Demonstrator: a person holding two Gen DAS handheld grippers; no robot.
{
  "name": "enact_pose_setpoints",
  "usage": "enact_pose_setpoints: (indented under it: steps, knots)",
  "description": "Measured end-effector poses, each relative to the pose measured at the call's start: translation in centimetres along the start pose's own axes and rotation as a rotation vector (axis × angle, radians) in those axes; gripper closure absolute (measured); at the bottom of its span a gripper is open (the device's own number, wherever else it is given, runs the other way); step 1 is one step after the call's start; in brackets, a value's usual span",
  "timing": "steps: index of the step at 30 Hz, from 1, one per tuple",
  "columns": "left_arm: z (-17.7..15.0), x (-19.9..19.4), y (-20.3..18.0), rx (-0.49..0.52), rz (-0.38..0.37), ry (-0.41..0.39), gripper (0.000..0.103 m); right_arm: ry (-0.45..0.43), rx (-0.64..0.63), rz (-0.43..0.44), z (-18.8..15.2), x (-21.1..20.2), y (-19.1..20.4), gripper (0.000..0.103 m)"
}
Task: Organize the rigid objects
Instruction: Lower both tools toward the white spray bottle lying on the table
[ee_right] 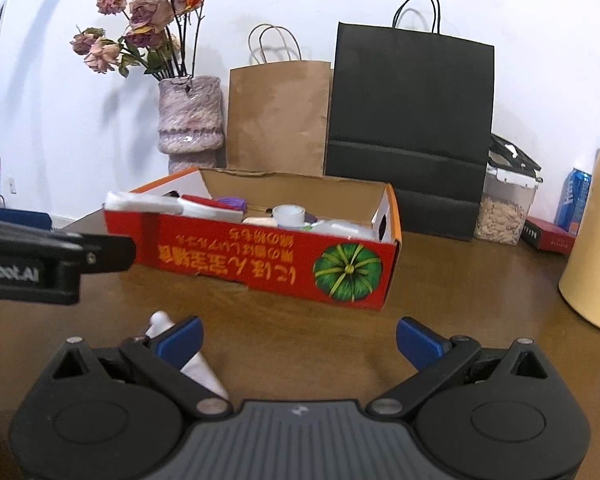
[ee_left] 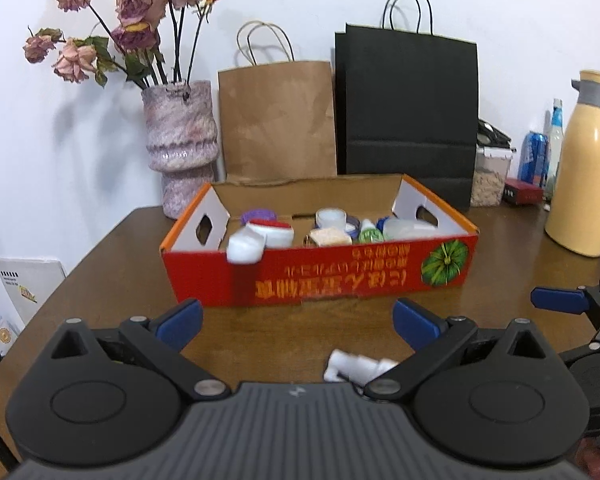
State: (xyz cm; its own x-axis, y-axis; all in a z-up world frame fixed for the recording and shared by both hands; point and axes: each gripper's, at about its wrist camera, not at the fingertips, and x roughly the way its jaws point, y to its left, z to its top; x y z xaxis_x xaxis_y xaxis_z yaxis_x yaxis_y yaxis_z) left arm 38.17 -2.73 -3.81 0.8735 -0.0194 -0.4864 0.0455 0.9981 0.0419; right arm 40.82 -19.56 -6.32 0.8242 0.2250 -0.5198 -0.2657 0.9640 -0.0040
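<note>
Item: my left gripper (ee_left: pixel 298 322), jaws spread, empty. My right gripper (ee_right: pixel 299 338), likewise spread and empty. Ahead of both: red box (ee_left: pixel 340 276), already stocked with small containers. One white bottle (ee_left: pixel 356 366) lies loose below my left fingers, presumably awaiting boxing.

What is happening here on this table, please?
A person holds two claws and sorts small items into the red cardboard box. The left claw and the right claw are both open and hold nothing. One white plastic piece lies on the wooden table in front of the box, near the left claw. The box already contains several small containers.
</note>
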Motion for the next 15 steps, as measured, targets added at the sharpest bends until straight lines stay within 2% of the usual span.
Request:
enact_pose_setpoints:
  steps: [5, 8, 11, 13, 15]
  knots:
    - [-1.3, 0.0, 0.3, 0.005, -0.014, 0.041, 0.000, 0.043, 0.004, 0.034, -1.3, -0.9, 0.9, 0.001]
    - [-2.0, 0.3, 0.7, -0.001, -0.015, 0.070, 0.000, 0.064, 0.003, 0.061, -1.9, -1.2, 1.7, 0.006]
    - [-2.3, 0.9, 1.1, -0.015, -0.011, 0.093, 0.000, 0.090, -0.011, 0.080, -2.1, -0.8, 2.4, 0.023]
    - [-2.4, 1.3, 1.3, -0.021, -0.005, 0.103, 0.000, 0.114, -0.006, 0.106, -2.2, -0.4, 2.5, 0.039]
    - [-2.5, 1.6, 1.5, -0.029, -0.005, 0.112, 0.000, 0.132, 0.003, 0.116, -2.4, -0.1, 2.5, 0.046]
